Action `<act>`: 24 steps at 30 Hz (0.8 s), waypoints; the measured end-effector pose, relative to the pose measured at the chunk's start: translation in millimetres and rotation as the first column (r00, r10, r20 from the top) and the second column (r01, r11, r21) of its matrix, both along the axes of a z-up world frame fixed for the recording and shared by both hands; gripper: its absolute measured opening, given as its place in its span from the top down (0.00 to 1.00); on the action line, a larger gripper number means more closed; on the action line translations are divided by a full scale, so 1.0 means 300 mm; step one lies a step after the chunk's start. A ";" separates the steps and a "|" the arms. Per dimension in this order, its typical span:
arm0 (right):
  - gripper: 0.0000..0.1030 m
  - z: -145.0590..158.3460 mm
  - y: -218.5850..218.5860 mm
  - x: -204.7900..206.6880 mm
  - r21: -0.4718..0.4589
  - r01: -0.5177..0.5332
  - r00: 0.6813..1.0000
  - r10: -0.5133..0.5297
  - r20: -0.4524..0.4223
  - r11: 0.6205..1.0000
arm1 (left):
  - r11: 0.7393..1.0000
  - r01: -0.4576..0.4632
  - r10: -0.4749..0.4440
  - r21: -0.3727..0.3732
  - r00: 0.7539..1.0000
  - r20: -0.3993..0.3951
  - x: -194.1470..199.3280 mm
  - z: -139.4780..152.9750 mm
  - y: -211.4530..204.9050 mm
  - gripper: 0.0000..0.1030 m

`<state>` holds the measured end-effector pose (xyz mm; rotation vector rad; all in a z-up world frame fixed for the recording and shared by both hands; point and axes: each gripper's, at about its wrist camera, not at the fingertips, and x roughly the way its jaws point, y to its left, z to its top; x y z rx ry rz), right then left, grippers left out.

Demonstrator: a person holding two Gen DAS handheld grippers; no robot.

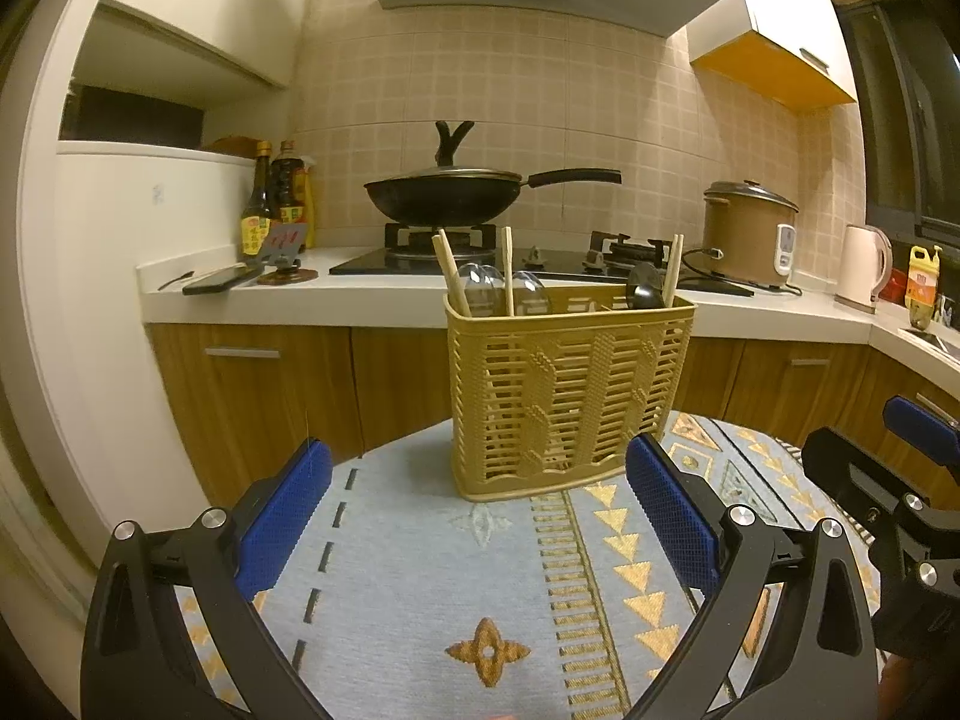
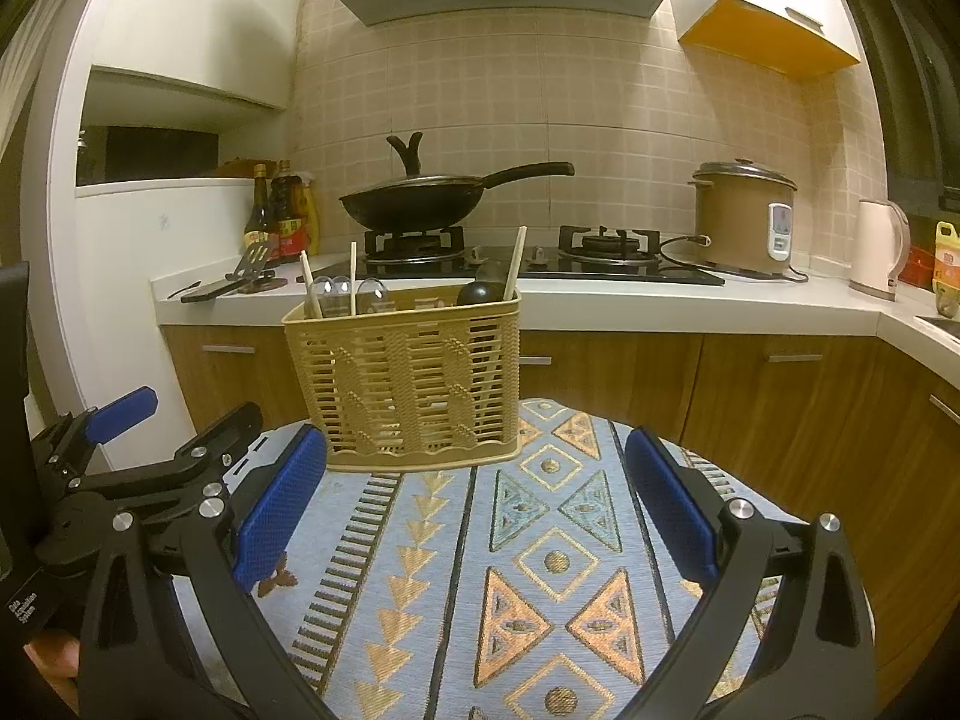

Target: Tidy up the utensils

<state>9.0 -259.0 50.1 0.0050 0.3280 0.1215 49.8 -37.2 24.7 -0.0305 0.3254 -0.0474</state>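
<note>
You are holding both grippers wide and empty over the tabletop (image 1: 420, 570); the utensil basket (image 1: 564, 390) is standing ahead of your left gripper (image 1: 480, 516), ahead-left of your right gripper (image 2: 477, 507); only the right view is showing three clear spoons (image 2: 342, 291).

The table (image 2: 420, 546) is covered in pale blue cloth patterned with gold and orange triangles, diamonds and dashed stripes. The slatted basket (image 2: 414, 372) is coloured tan, and the fingers (image 2: 672, 510) are padded in textured blue on black frames.
</note>
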 end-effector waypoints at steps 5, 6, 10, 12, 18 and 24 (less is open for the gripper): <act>0.08 0.000 0.001 -0.001 0.000 0.000 1.000 0.000 0.000 1.000 | 1.000 -0.001 0.001 -0.001 1.000 -0.001 0.000 -0.001 -0.002 0.08; 0.08 0.000 0.002 -0.001 0.000 0.001 1.000 -0.001 0.000 1.000 | 1.000 -0.001 0.001 -0.002 1.000 0.000 -0.001 -0.002 -0.003 0.08; 0.08 -0.001 0.002 -0.001 0.000 -0.001 1.000 0.001 -0.001 1.000 | 1.000 0.001 -0.001 -0.001 1.000 -0.001 -0.002 -0.002 -0.003 0.08; 0.08 -0.001 0.005 0.002 -0.001 0.000 1.000 0.000 -0.001 1.000 | 1.000 0.003 -0.003 0.000 1.000 -0.003 -0.001 -0.003 -0.004 0.08; 0.08 -0.002 0.003 0.001 -0.004 -0.002 1.000 0.002 -0.003 1.000 | 1.000 0.005 -0.005 0.003 1.000 -0.004 0.000 -0.004 -0.004 0.08; 0.08 -0.003 0.001 0.000 -0.003 -0.002 1.000 0.002 -0.003 1.000 | 1.000 0.003 -0.003 0.000 1.000 -0.003 0.001 -0.004 -0.004 0.08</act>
